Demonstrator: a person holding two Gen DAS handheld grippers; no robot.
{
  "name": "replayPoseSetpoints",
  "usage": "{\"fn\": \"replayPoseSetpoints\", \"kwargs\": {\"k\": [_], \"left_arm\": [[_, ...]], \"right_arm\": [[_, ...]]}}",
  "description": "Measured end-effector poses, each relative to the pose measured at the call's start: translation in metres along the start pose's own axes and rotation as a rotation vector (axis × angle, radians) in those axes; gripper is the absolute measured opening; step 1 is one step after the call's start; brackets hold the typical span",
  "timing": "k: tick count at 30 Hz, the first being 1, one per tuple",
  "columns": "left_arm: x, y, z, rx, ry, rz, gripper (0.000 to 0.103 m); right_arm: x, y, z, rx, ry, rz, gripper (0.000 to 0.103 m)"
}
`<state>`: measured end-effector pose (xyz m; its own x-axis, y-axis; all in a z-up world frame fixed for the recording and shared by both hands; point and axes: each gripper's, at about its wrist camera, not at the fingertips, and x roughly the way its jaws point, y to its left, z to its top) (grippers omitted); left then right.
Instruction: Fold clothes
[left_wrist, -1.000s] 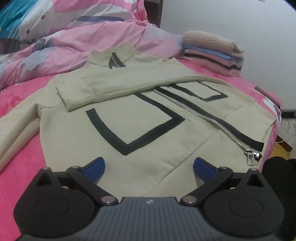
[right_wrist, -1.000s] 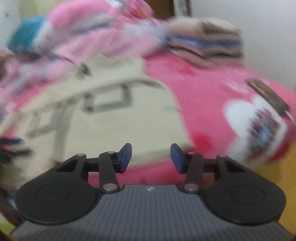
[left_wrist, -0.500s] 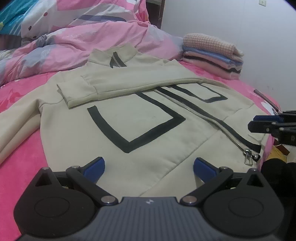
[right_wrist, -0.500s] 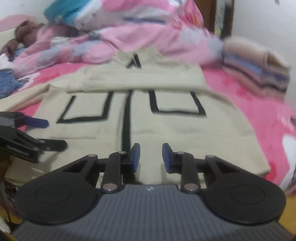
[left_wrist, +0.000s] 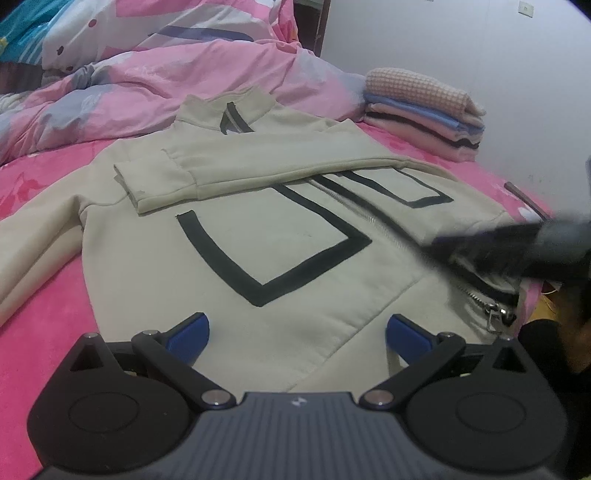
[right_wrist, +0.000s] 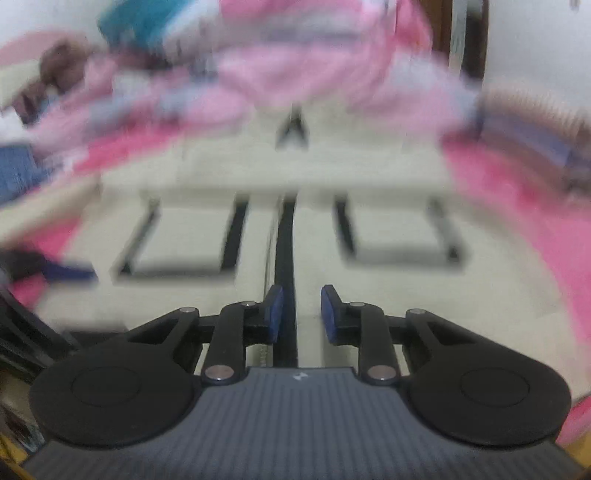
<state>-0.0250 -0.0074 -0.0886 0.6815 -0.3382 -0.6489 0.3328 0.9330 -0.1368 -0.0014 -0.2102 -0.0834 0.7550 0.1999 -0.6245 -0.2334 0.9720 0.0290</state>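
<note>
**Cream jacket spread flat on the bed, both grippers empty at its hem**

Left wrist view: The left gripper is seen with its blue-padded fingers spread wide; nothing is held between them, and they are poised just above the hem. A cream zip-front jacket with black rectangular outlines is laid face up on the bright pink bed cover. One sleeve is folded across the chest, its cuff lying near the far shoulder; the other sleeve is stretched out to the left over the bed. The metal zip pull is seen at the hem on the right. A crumpled pink patterned quilt is heaped behind the collar, and a stack of folded garments topped by a peach waffle-knit piece is placed against the wall. The right gripper is shown as a dark blur over the hem near the zip. Half a second ago it stood sharp at the right edge, off the jacket; the left gripper's opening is unchanged.

Right wrist view: The frame is blurred by motion. The right gripper is seen partly open, a narrow gap left between its pads, astride the black zip band with nothing grasped. Compared with half a second ago, the jacket is seen closer and the zip centred. The left gripper is glimpsed at the left edge.
</note>
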Motion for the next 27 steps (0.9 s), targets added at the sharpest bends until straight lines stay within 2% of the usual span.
{"fn": "replayPoseSetpoints", "kwargs": {"k": [3,7,10,13,16,18,19,21,23,27], "left_arm": [[-0.005,0.008,0.008,-0.067,-0.002,-0.008,0.103],[-0.001,0.017,0.034,-0.145,0.007,0.024,0.103],[0.008,0.017,0.048,-0.152,0.029,0.135,0.103],[0.014,0.018,0.048,-0.159,0.055,0.179,0.103],[0.021,0.019,0.048,-0.165,0.081,0.223,0.103],[0.026,0.019,0.048,-0.169,0.098,0.252,0.103],[0.028,0.02,0.048,-0.171,0.106,0.267,0.103],[0.032,0.02,0.049,-0.176,0.123,0.296,0.103],[0.037,0.02,0.049,-0.18,0.14,0.326,0.103],[0.036,0.018,0.049,-0.18,0.151,0.337,0.103]], "right_arm": [[-0.011,0.001,0.008,0.001,-0.025,-0.002,0.023],[-0.016,-0.002,0.026,0.081,-0.069,0.043,0.024],[-0.001,0.001,0.039,0.11,-0.086,0.018,0.025],[0.02,0.004,0.044,0.142,-0.071,0.005,0.033],[0.047,0.014,0.038,0.131,-0.004,-0.007,0.053],[0.053,0.025,0.03,0.094,-0.001,-0.024,0.061],[0.052,0.03,0.028,0.071,-0.007,-0.031,0.069],[0.051,0.035,0.026,0.049,-0.013,-0.035,0.07],[0.051,0.031,0.025,0.067,-0.01,-0.023,0.077],[0.045,0.024,0.026,0.104,0.0,-0.01,0.08]]}}
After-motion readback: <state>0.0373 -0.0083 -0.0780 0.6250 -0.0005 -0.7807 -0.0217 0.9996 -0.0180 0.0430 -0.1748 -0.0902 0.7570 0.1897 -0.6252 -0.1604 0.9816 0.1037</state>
